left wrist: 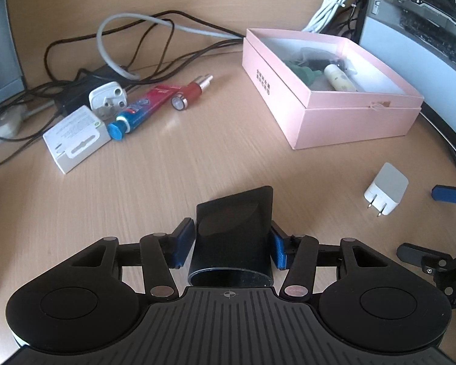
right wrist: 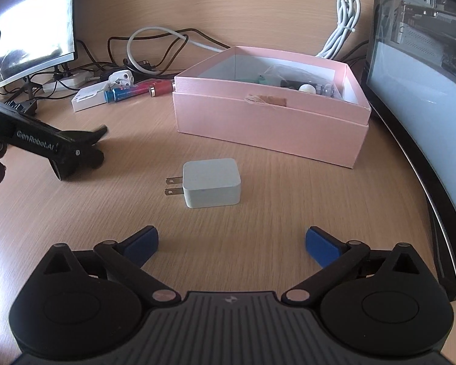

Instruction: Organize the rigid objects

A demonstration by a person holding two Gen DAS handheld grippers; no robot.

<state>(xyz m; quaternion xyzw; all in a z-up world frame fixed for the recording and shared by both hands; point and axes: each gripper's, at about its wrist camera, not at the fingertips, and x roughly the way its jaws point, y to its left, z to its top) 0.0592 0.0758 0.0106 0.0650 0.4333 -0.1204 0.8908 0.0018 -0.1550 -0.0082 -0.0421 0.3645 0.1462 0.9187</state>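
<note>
A black nozzle (left wrist: 234,231) is gripped by the left tool (left wrist: 231,243) — tilted down over the counter (left wrist: 167,182); the right tool (right wrist: 231,243) is spread wide — nothing held.

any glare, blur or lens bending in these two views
Left wrist view: fisheye bows the desk edges; soft glare patch near the red tube; pink box fairly sharp. Right wrist view: bright window reflection on the monitor, washed-out patch at lower left, white charger sharp, edges smeared.

Charger (right wrist: 211,183) before box (right wrist: 267,127) — apart
</note>
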